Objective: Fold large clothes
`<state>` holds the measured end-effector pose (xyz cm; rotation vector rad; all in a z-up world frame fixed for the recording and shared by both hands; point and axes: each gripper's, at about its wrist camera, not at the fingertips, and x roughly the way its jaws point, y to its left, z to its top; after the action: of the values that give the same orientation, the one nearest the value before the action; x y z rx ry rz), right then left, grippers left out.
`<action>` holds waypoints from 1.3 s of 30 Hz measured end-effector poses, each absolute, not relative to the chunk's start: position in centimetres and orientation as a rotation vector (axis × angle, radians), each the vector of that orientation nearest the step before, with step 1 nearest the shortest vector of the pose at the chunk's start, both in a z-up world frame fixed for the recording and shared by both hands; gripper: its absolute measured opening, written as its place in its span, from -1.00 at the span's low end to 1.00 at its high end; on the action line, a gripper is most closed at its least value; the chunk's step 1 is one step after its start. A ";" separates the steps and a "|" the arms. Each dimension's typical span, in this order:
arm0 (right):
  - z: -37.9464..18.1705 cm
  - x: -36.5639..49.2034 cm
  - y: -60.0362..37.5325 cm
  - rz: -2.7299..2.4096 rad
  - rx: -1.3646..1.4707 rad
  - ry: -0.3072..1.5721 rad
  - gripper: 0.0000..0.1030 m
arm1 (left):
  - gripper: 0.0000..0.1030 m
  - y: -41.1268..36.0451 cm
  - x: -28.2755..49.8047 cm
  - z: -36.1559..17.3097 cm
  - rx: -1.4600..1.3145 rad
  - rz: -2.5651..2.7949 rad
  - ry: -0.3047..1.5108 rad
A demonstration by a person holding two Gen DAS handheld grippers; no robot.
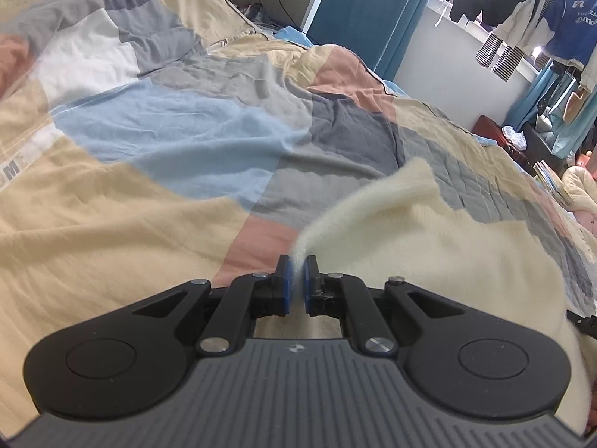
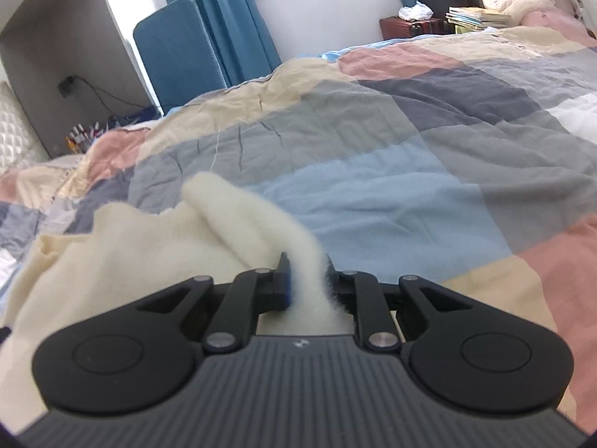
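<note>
A cream fuzzy garment lies on a patchwork quilt, spreading to the right in the left wrist view. My left gripper is shut on a thin edge of it, the cloth pinched between the blue pads. In the right wrist view the same cream garment spreads to the left. My right gripper is shut on a thicker rolled edge that rises from the jaws and curls back; the fuzz hides the right pad.
The patchwork quilt covers the bed in blue, grey, pink and beige blocks. A blue padded panel and curtain stand beyond the bed. Clothes hang at a window. Books and bedding are piled at the far right.
</note>
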<state>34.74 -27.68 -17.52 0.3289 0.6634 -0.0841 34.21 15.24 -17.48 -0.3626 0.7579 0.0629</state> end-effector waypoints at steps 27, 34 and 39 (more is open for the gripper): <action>-9.5 16.7 -23.5 0.153 0.511 0.526 -0.62 | -0.31 4.2 13.8 -10.1 -0.217 -0.243 0.669; -11.2 14.4 -22.6 0.176 0.615 0.601 -0.43 | 0.23 2.5 12.6 -12.1 -0.246 -0.259 0.761; -12.0 14.4 -22.6 0.171 0.689 0.611 0.35 | 0.42 2.6 13.3 -13.4 -0.284 -0.248 0.827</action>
<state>14.39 -22.58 -12.01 0.6887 0.6113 0.1714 13.32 2.63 -13.43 -0.2841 0.8270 -0.2483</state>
